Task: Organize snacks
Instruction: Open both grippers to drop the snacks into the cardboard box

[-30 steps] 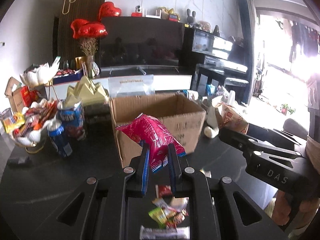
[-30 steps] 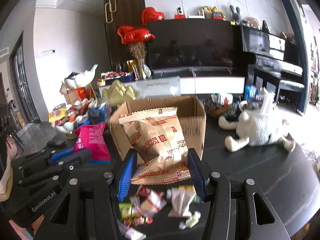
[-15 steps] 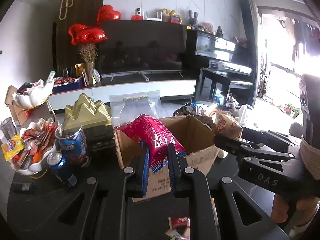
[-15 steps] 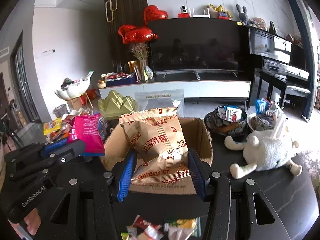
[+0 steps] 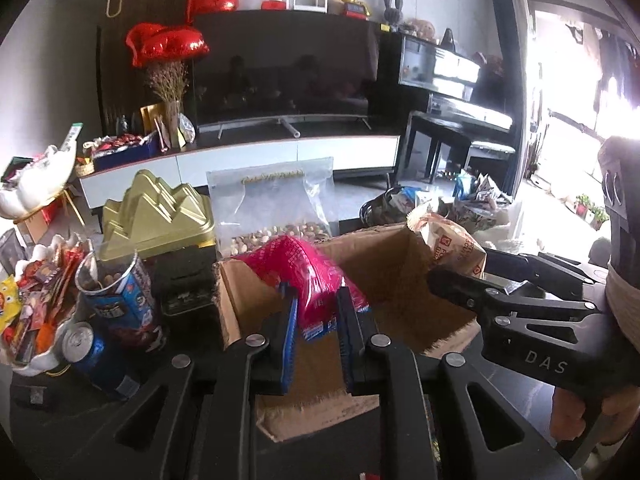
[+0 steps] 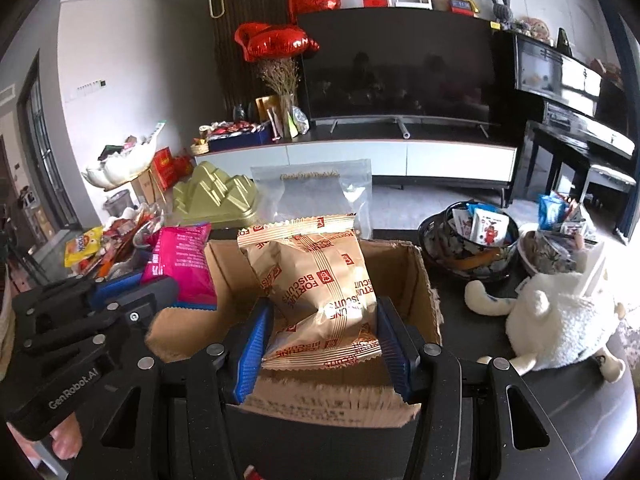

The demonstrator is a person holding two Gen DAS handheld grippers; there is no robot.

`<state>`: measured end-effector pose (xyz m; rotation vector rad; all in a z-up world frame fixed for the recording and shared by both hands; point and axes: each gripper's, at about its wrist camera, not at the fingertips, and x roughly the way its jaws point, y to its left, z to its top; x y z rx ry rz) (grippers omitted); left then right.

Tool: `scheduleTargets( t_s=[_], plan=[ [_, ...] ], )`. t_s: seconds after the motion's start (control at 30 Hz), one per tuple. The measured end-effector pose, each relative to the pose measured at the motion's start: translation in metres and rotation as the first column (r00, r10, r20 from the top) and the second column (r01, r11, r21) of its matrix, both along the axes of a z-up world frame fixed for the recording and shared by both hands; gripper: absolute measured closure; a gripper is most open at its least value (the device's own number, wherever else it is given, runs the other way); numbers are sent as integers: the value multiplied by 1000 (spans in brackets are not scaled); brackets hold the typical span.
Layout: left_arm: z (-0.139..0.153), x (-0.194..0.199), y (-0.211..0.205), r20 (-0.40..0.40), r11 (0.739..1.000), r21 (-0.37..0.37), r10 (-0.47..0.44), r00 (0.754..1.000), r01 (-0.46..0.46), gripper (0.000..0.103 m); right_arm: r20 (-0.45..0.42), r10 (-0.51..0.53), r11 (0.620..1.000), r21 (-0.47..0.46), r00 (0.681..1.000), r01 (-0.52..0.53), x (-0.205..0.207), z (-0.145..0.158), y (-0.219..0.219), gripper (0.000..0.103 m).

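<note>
Left gripper (image 5: 317, 322): pads clamped on pink packet (image 5: 308, 276), held above cardboard box (image 5: 396, 276).
Right gripper (image 6: 320, 344): pads clamped on tan biscuit bag (image 6: 320, 280), above the same box.

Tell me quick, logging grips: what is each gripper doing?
Left gripper: shut on the crinkly pink snack packet.
Right gripper: shut on the tan biscuit bag.
</note>
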<state>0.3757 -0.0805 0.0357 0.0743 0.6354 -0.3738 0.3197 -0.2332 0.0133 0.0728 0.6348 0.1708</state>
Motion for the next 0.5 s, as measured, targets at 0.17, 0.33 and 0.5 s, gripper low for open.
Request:
scheduleTargets(
  t_s=[0.17,0.33,0.5],
  plan=[
    [-4,10,2,-2,998,9,55,999,-55,59,-4,-58,998,-20,998,58,13,-8,-6,29],
    [-2,-13,4,20,995,36,89,996,-89,49,21,-90,995,-43,996,90,-10,-8,-9,29],
    [3,-45,5,34,995,28,90,995,-91,45,23,-89,996,-23,996,89,-43,-5,-12,29]
  ],
)
